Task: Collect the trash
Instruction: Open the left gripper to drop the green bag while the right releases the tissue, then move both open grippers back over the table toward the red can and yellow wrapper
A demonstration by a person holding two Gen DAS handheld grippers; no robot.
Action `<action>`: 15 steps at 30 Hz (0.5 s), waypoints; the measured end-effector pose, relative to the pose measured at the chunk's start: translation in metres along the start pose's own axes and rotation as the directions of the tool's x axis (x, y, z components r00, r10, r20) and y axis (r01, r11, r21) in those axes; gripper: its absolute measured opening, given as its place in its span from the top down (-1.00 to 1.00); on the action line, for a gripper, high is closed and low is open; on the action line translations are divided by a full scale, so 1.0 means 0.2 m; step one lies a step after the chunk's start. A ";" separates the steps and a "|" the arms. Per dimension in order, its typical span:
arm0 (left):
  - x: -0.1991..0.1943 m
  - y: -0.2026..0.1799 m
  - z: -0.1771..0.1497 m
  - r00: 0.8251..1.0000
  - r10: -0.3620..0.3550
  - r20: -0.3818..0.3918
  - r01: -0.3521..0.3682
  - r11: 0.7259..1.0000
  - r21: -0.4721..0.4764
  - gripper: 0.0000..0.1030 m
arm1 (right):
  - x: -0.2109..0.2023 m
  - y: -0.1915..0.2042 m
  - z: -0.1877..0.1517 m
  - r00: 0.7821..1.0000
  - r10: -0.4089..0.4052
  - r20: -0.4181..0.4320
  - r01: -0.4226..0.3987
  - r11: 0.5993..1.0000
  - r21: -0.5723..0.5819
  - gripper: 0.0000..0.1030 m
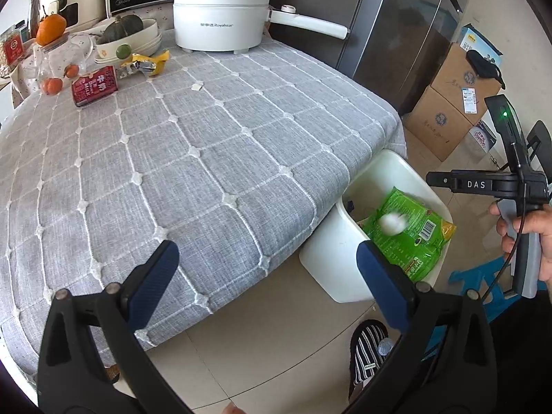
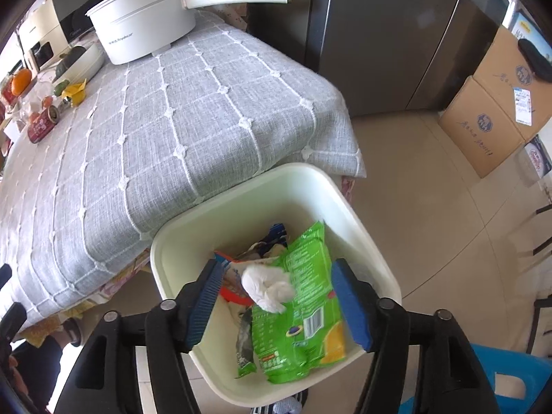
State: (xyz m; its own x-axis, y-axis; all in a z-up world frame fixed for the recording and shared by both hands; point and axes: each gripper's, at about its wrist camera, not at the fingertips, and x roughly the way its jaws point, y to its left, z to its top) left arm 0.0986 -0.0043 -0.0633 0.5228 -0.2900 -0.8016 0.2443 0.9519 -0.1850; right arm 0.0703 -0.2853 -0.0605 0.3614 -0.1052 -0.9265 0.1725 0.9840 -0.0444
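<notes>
The right tongs [image 2: 276, 307] hang spread wide and empty over the white bin [image 2: 172, 252] beside the desk [image 2: 172, 120]; a tissue wad [image 2: 267, 286] lies inside on a green wrapper [image 2: 303, 296]. The drop looks complete. The left tongs [image 1: 267, 286] are likewise spread and empty. Next, probably, comes the yellow wrapper [image 1: 151, 63] at the far left.

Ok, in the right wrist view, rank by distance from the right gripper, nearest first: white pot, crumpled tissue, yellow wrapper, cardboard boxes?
1. Crumpled tissue: between the right gripper fingers, in the bin.
2. Cardboard boxes: on the floor, far right.
3. White pot and yellow wrapper: far across the table; too close to call.
</notes>
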 end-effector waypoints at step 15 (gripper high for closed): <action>-0.08 0.19 -0.07 1.000 0.028 0.005 -0.027 0.998 -0.058 -0.98 | -0.05 0.07 0.05 0.999 0.019 0.036 -0.019 1.000 -0.010 -0.48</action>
State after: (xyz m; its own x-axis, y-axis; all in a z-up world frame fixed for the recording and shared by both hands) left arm 0.0891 0.0381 -0.0654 0.5336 -0.2642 -0.8034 0.1825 0.9636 -0.1956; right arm 0.0778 -0.2715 -0.0482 0.3972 -0.0911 -0.9132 0.1566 0.9872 -0.0303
